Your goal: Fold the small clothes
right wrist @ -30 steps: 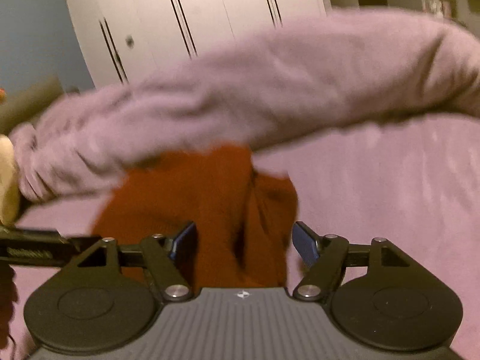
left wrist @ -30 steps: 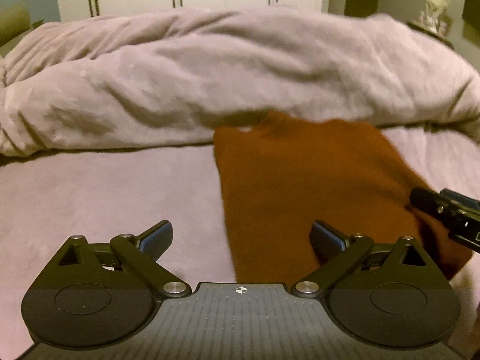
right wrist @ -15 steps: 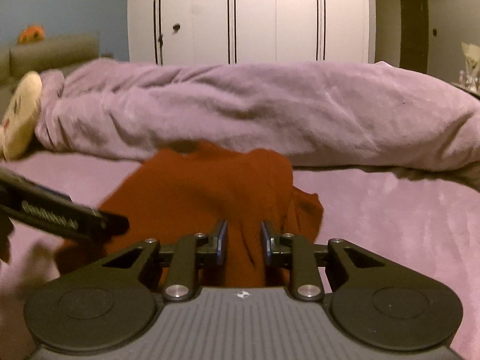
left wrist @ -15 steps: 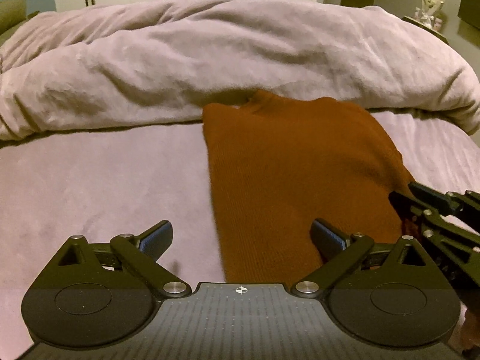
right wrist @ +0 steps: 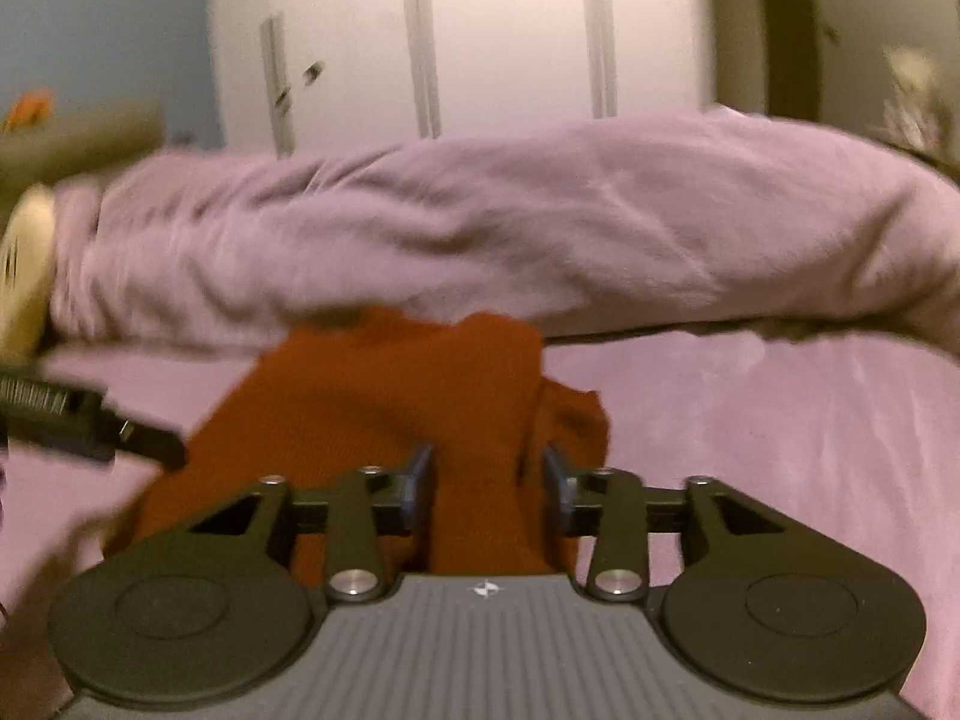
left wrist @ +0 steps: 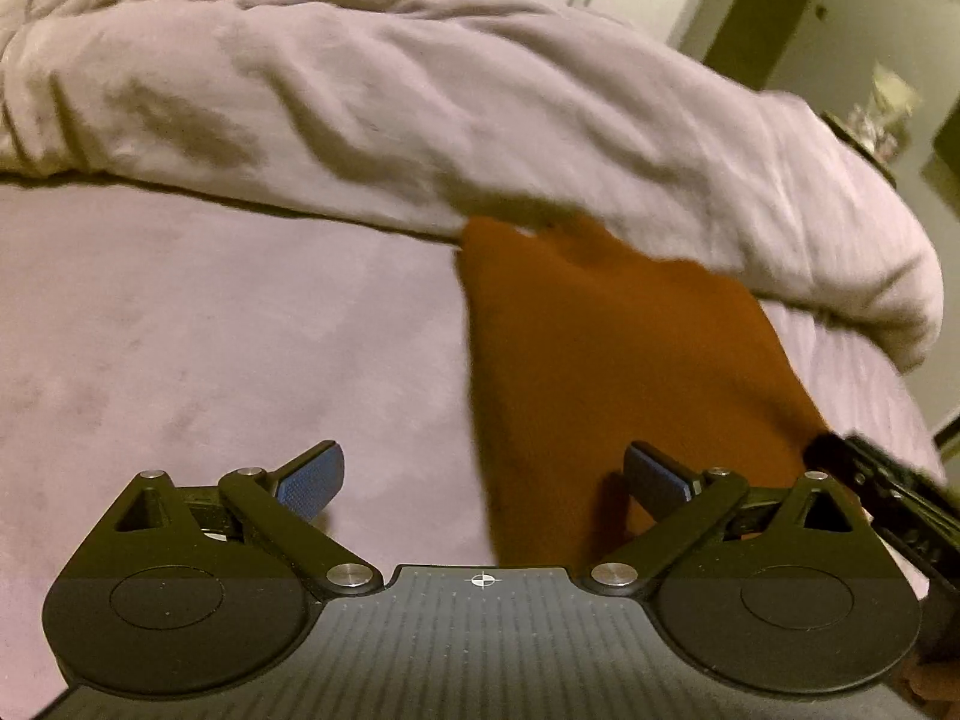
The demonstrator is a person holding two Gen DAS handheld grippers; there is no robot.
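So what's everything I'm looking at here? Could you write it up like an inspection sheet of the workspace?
Surface: bed with a mauve sheet, bare on the left.
Job's things: one rust-orange knit garment lying on the sheet, its far end against the duvet; a bunched fold on its right side.
Clutter: rumpled mauve duvet across the back of the bed; a pale soft object at its left end, blurred.
Grippers: left hand-held gripper open, straddling the garment's left edge; right hand-held gripper partly open, jaws have just been opening, cloth between them but not pinched.
Cables: nothing seen.
Surroundings: white wardrobe doors, dim room, both views blurred.
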